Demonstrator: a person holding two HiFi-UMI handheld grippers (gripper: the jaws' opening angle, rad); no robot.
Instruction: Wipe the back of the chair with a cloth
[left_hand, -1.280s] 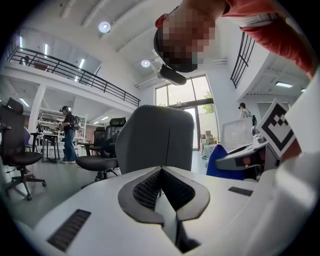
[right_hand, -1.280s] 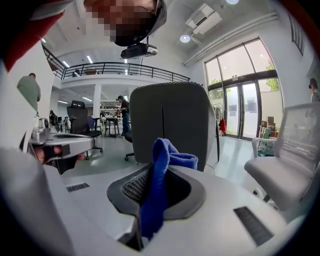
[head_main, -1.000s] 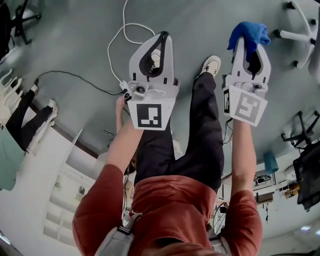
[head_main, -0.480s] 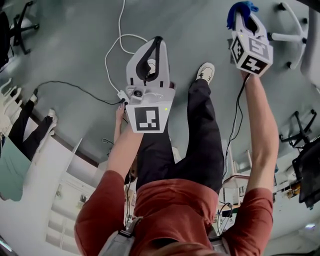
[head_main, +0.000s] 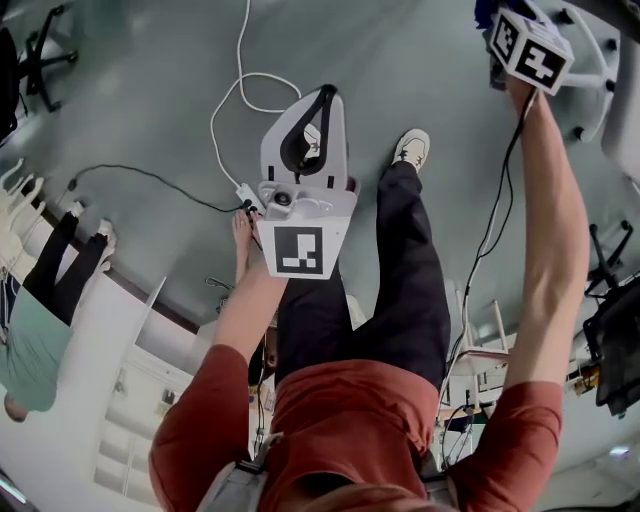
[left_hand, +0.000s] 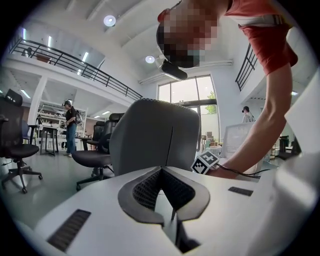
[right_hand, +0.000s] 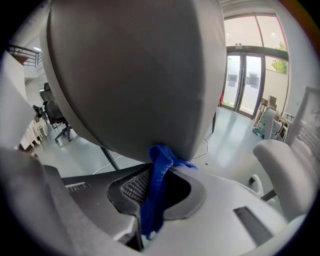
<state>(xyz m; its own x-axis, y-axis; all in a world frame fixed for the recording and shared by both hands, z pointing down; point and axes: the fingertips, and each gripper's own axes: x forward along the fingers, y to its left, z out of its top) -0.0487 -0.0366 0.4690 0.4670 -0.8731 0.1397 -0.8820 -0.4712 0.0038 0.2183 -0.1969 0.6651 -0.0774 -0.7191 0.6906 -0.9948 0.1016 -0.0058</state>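
Observation:
The grey chair back (right_hand: 135, 75) fills the right gripper view, and its rounded shell (left_hand: 155, 135) also stands ahead in the left gripper view. My right gripper (right_hand: 159, 156) is shut on a blue cloth (right_hand: 155, 192), whose top bunches against the lower edge of the chair back. In the head view the right gripper (head_main: 525, 45) is stretched out at the top right, with only a scrap of cloth (head_main: 484, 12) showing. My left gripper (head_main: 322, 100) hangs over the floor in the middle, shut and empty, well short of the chair.
The chair's white star base (head_main: 590, 60) lies by the right gripper, and a pale armrest (right_hand: 285, 165) is at its right. A white cable (head_main: 238, 90) and a black cable (head_main: 150, 175) cross the floor. Other office chairs (left_hand: 92, 157) and a standing person (left_hand: 67, 125) are further off.
My right gripper has reached away and to the right with the cloth, up to the chair back. The left gripper has stayed almost where it was.

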